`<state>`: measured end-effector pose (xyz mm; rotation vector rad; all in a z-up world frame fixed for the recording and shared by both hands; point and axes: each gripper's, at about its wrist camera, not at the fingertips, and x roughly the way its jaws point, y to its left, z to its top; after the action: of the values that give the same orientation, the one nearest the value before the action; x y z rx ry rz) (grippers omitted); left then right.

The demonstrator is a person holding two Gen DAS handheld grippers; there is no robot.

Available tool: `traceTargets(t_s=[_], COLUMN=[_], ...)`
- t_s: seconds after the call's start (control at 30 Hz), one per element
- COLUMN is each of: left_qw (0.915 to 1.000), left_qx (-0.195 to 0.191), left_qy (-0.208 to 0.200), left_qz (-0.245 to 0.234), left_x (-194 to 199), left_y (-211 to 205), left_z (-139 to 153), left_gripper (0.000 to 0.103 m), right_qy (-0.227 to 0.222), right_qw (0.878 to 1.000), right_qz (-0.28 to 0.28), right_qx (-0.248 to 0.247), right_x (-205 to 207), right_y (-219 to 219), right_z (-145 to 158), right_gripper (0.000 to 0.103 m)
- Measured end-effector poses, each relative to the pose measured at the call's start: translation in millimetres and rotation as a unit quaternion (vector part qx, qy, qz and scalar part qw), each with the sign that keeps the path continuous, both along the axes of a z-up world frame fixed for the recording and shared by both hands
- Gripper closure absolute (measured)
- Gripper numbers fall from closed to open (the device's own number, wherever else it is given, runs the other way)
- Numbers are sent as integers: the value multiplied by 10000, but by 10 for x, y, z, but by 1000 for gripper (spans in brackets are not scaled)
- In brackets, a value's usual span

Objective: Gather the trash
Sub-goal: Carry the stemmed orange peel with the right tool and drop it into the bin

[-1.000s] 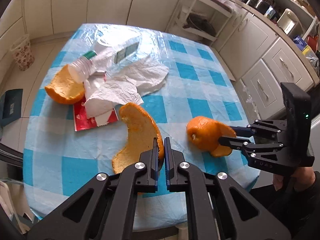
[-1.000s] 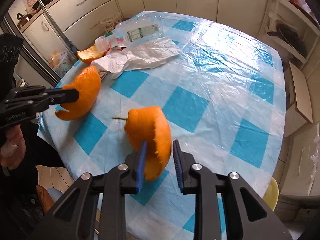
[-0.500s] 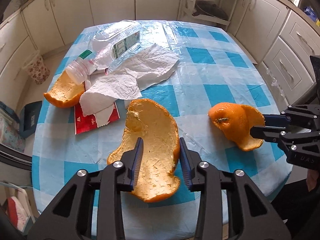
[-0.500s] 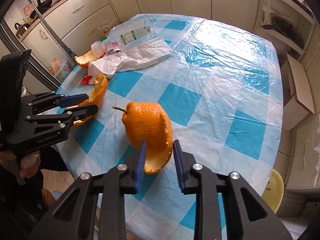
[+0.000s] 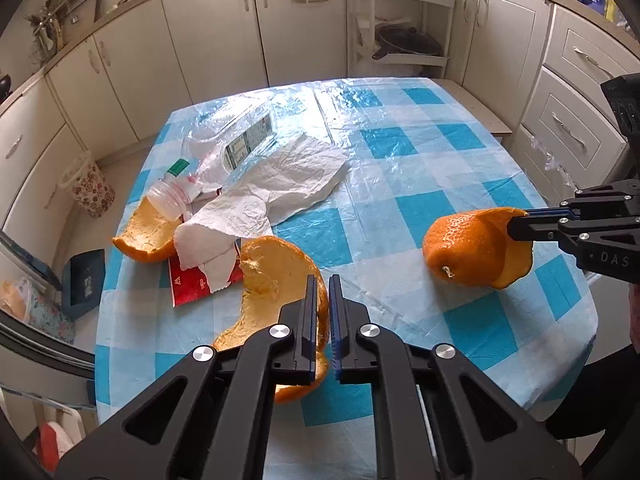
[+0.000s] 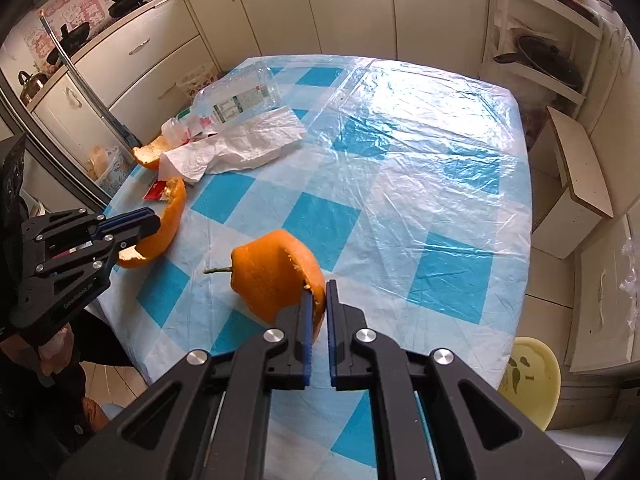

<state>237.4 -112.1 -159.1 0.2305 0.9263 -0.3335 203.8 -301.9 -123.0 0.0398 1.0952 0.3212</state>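
Pinching orange peels: left gripper (image 5: pixel 323 300) one, right gripper (image 6: pixel 317 304) another.

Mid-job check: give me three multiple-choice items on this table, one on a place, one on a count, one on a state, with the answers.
1. Where does the plastic bottle lie? A on the floor; B at the table's far left, among the papers; C on the stool.
2. How many orange peels show? A one; B five; C three.
3. What is the right gripper doing? A gripping a peel; B wide open; C holding the bottle.

Answers: B, it rests by the white paper. C, one in each gripper, one under the bottle neck. A, its fingers pinch the stemmed peel.
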Motion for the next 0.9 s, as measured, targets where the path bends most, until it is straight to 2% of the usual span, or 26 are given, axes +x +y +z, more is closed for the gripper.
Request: traceTargets(t_s=[0.13,0.53,0.6,0.73,0.9], left_qw=[9997,9984,9980,9949,9886], left_qx=[-14,17,-104,-697,-1139], left_qy=[-216,-414,-415,-249,-18], left_qz=[-132,-384,-474,-691,-982], left_x=[-51,-123,-135,-149,-248], left_y=[-97,-382,-429,-527,-849], left_z=[76,108,139,273,383], left_gripper=[97,97,97,98,98], right_qy=[-79,-265,-314,-382,-287], right_qw=[9998,9980,9969,9917,9775], right_qz=[-190,-570,-700,-1183,-1930], right_qx=[13,-94,-172,-323,-797], right_x=[-29,-151,-176,-241,-405], right_y=[-147,-489,-592,-942,-1481], right_z=[41,131,156,220,172], right_gripper=[96,96,96,96,96])
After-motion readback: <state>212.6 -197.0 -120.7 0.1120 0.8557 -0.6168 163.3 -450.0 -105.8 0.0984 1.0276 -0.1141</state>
